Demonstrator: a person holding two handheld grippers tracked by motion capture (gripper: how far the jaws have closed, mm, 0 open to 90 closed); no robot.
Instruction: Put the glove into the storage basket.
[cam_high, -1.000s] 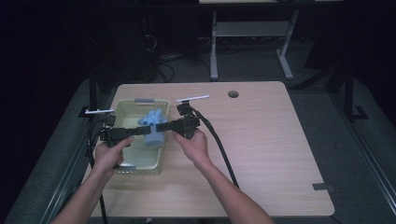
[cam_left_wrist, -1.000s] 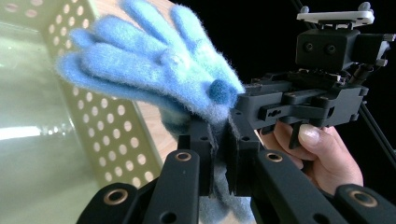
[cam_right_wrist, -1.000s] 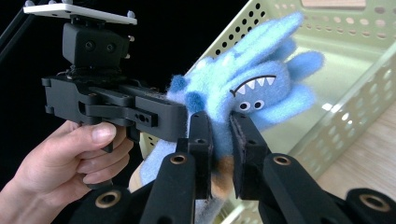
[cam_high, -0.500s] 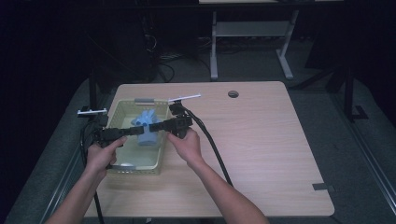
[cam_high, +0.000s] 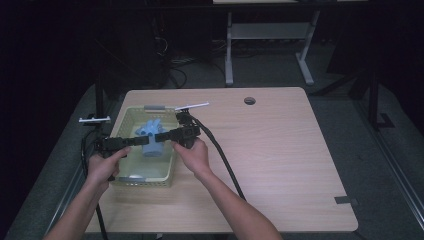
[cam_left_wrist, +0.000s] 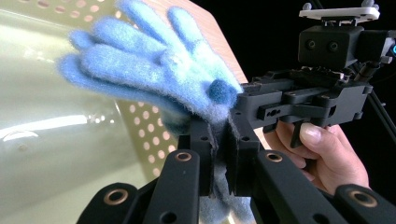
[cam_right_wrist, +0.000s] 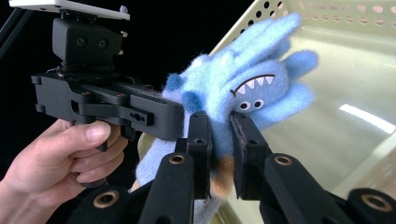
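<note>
glove (cam_high: 150, 137) spans between claws, over basket (cam_high: 131, 116) | left claw (cam_high: 141, 141) pinches cuff | right claw (cam_high: 159, 136) pinches cuff opposite, equally near | fingers point away

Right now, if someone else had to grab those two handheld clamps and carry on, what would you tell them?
Left gripper: shut on the blue glove.
Right gripper: shut on the same glove, which has a toothy monster face on it.
Glove: held up between both grippers, above the pale yellow basket at the table's left side.
Done: glove gripped from both sides.
Left: likely lowering it into the basket or lifting it out; I cannot tell which.
</note>
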